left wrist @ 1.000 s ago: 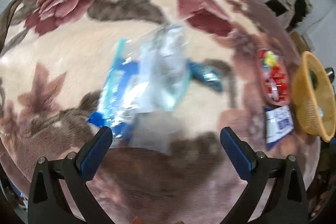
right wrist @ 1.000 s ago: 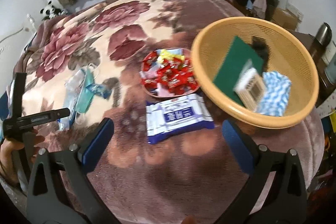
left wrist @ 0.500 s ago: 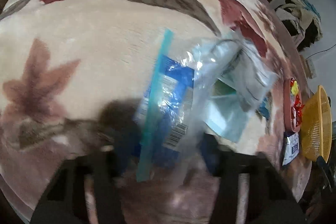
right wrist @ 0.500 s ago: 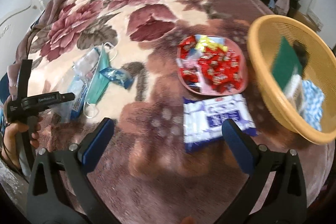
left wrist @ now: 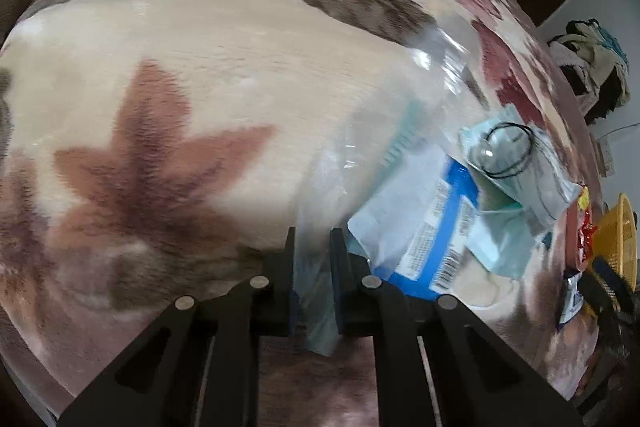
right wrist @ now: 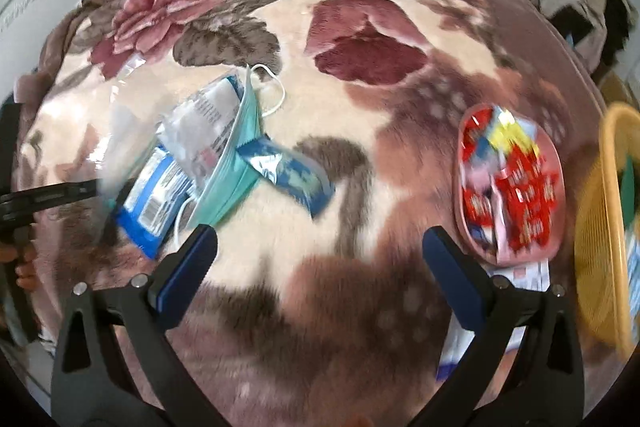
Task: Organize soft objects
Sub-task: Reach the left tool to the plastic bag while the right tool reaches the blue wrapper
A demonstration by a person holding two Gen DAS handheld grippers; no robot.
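My left gripper (left wrist: 313, 251) is low over the flowered blanket, its jaws closing on the near edge of a clear zip bag (left wrist: 400, 131); the crumpled plastic fills the narrow gap between them. Beside the bag lie a blue-and-white packet (left wrist: 432, 239), a teal face mask (left wrist: 500, 247) and a grey wrapped mask (left wrist: 516, 163). In the right wrist view the same pile shows at the left, with the teal mask (right wrist: 236, 183) and a blue foil packet (right wrist: 288, 175). My right gripper (right wrist: 320, 243) is open over bare blanket just right of that pile, holding nothing.
A pink plate of red sweets (right wrist: 512, 187) sits at the right, with a white-and-blue wipes pack (right wrist: 524, 271) in front of it. A yellow basket (right wrist: 600, 227) stands at the bed's right edge. A hand (right wrist: 24, 267) holds the left tool at the far left.
The left gripper has come down to the bag's edge and gone from wide open to nearly shut. The right gripper has swung left, from the basket and wipes toward the mask pile.
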